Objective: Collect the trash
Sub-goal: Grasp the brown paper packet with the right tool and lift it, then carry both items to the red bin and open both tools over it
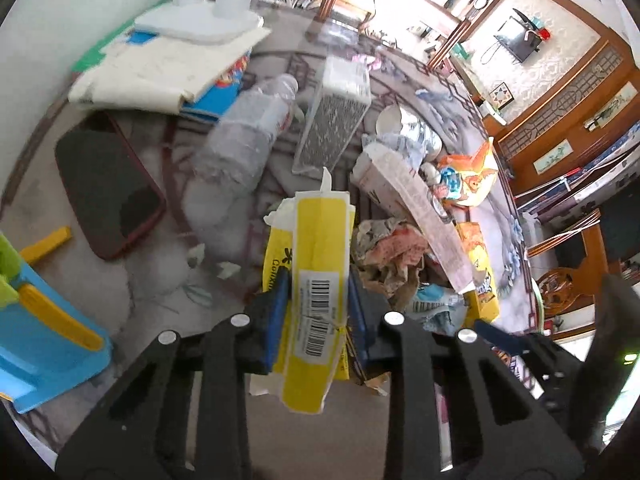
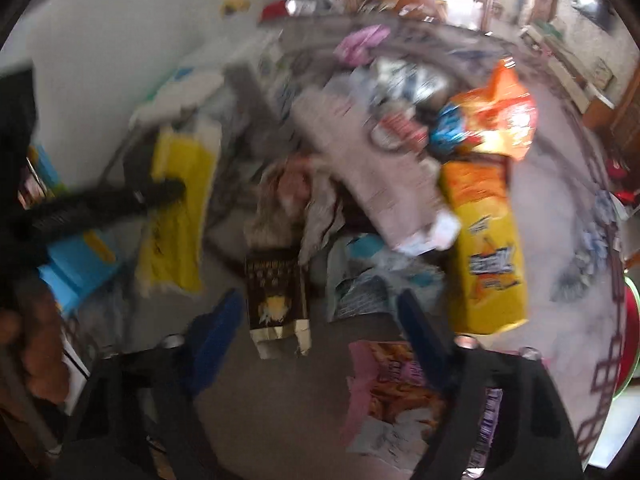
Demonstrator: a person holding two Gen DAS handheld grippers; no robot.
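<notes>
left wrist view: the left gripper (image 1: 318,300) is clamped on one yellow wrapper (image 1: 318,264), lifted clear of the table (image 1: 152,280), so one piece is in hand, and much is left. i count one crushed plastic bottle (image 1: 244,136), one long receipt (image 1: 416,208), one crumpled paper wad (image 1: 390,252), one orange snack bag (image 1: 470,178).

right wrist view, blurred: the right gripper (image 2: 320,320) stands partly open and empty above the pile, nearest one dark torn carton (image 2: 276,300). also one yellow chip box (image 2: 486,248) and one pink snack packet (image 2: 394,396).

Bottle (image 1: 244,136): lies on the worktop (image 1: 160,280), right of the phone (image 1: 108,192).
Box (image 1: 334,116): right of the bottle.
</notes>
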